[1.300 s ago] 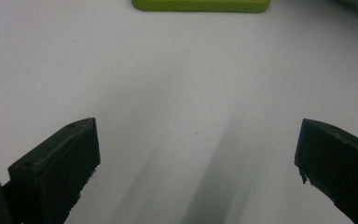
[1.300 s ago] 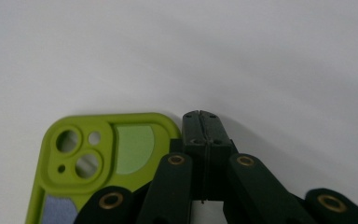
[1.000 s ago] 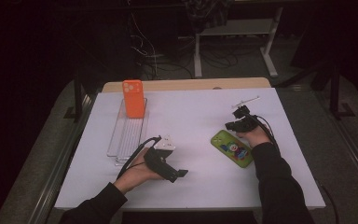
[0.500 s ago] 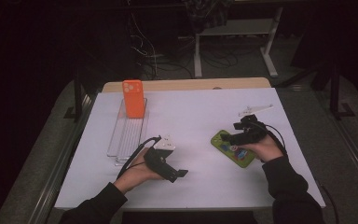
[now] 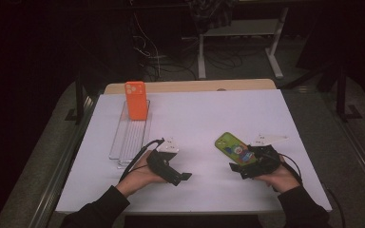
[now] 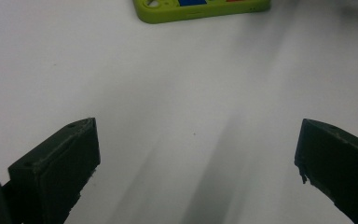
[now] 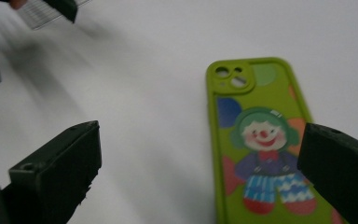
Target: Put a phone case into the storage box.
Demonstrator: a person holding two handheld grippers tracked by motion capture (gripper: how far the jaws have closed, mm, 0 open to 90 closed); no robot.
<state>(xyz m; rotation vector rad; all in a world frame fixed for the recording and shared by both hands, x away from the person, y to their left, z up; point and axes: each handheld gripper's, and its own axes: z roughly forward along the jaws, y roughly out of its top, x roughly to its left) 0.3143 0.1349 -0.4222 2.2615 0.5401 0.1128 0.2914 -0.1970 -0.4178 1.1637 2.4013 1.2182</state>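
A green phone case [image 5: 231, 145] with a clown picture lies flat on the white table [image 5: 218, 109], right of centre. My right gripper [image 5: 240, 170] sits just near of it, in the person's right hand. Its jaws have just been opening and stand wide apart. In the right gripper view the green case [image 7: 261, 140] lies on the table ahead of my right gripper [image 7: 198, 149], partly under the right-hand jaw, with no pad pressing it. My left gripper [image 5: 183, 177] rests on the table at centre, open [image 6: 196, 154] and empty, facing the green case's edge [image 6: 200, 9].
An orange phone [image 5: 135, 99] stands upright at the far end of a clear ribbed rack [image 5: 130, 137] on the table's left. Beyond the table are a desk frame [image 5: 237, 33] and loose cables on the floor.
The right hand has drawn back from the far side of the green case toward the near edge, and its jaws have opened. The case lies where it was. The left hand has stayed still.
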